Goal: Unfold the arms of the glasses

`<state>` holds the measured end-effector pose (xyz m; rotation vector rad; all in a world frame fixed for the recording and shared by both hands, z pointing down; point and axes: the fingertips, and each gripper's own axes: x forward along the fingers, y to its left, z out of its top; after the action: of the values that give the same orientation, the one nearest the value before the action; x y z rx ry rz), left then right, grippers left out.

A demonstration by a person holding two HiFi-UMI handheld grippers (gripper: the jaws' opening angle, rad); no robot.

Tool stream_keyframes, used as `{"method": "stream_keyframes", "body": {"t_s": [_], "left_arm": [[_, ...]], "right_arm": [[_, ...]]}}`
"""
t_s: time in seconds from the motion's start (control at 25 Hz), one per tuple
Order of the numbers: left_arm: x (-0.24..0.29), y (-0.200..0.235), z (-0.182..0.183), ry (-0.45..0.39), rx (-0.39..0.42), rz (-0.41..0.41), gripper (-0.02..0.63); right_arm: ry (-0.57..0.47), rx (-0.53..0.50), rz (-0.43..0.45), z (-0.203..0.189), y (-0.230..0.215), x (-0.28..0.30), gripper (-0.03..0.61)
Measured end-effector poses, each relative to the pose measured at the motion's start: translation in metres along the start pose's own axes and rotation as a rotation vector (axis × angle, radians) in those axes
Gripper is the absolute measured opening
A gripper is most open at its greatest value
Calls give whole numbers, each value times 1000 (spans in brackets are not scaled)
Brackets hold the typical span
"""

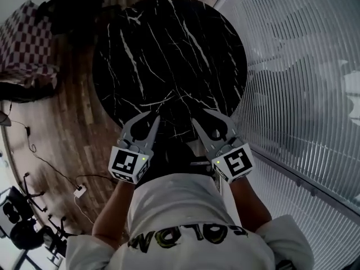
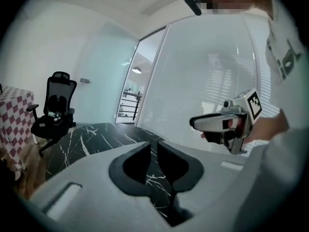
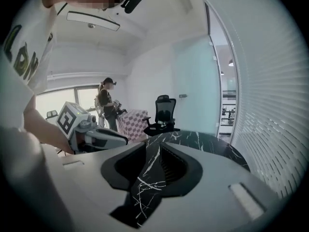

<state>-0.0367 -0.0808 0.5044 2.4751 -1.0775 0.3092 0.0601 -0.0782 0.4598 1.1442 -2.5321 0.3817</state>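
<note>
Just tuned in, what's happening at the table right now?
A person holds the left tongs and right tongs side by side over the near edge of the black table. Both are slightly open with nothing between them; only tabletop shows through the gaps. No glasses appear in any view, so the unfolding is not under way.

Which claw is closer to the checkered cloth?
Left. The left claw hovers over the table, on the side toward the checkered cloth. The right claw is beside it, farther from the cloth, nearer the striped wall.
</note>
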Motion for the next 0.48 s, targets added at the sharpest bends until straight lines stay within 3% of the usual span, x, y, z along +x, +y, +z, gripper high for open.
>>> {"method": "stream_keyframes", "body": {"t_s": [0.12, 0.48], "left_arm": [[-18, -17, 34, -54, 0, -12, 7], [-48, -68, 96, -142, 19, -95, 3]], "right_arm": [[-60, 19, -4, 31, 9, -16, 85], [-186, -2, -3, 97, 38, -52, 67]]}}
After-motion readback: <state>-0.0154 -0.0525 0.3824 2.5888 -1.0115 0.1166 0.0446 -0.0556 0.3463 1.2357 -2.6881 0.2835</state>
